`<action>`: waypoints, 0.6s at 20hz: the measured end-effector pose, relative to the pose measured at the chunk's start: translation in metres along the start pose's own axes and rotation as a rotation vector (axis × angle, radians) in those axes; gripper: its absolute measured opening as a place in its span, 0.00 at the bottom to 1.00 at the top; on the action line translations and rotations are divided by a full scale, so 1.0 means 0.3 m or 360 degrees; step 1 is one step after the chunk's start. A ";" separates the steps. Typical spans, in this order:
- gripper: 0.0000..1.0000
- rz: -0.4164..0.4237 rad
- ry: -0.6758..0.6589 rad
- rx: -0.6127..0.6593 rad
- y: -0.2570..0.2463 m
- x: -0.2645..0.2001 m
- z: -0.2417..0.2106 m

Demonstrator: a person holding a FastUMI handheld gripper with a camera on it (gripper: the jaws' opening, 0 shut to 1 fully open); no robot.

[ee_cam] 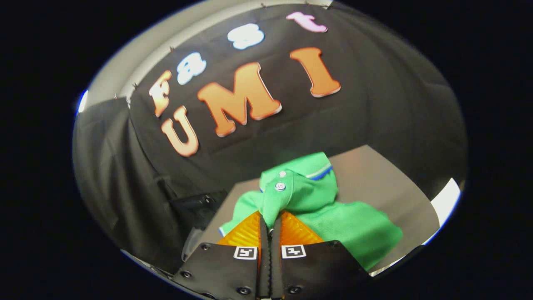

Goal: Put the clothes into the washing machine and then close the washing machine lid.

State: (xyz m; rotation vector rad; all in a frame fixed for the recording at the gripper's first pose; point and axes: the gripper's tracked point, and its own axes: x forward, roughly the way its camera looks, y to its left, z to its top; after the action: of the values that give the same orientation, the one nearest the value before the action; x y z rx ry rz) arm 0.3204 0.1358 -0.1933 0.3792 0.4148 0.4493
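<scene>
Tongs (270, 223) clamped on a fold of the green shirt (316, 208), white buttons facing up, cloth trailing over the grey surface (374, 179)

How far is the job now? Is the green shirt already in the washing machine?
Not yet. Done: the gripper has closed on a fold of the green shirt, near its buttons. In hand: the shirt hangs bunched from the fingers above the grey table. Left: putting it into the machine and closing the lid.
</scene>
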 end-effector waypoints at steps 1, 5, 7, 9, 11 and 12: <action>0.08 0.0040 -0.0070 -0.0005 0.020 -0.018 0.042; 0.08 0.0176 -0.0298 -0.0012 0.103 -0.121 0.187; 0.08 0.0210 -0.0374 -0.0039 0.174 -0.196 0.232; 0.08 0.0241 -0.0424 -0.0079 0.230 -0.226 0.245; 0.08 0.0263 -0.0441 -0.0183 0.289 -0.251 0.240; 0.08 0.0261 -0.0456 -0.0243 0.321 -0.257 0.231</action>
State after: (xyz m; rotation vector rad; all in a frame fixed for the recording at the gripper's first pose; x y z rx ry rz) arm 0.2567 0.1606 -0.0696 0.3242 0.0700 0.5734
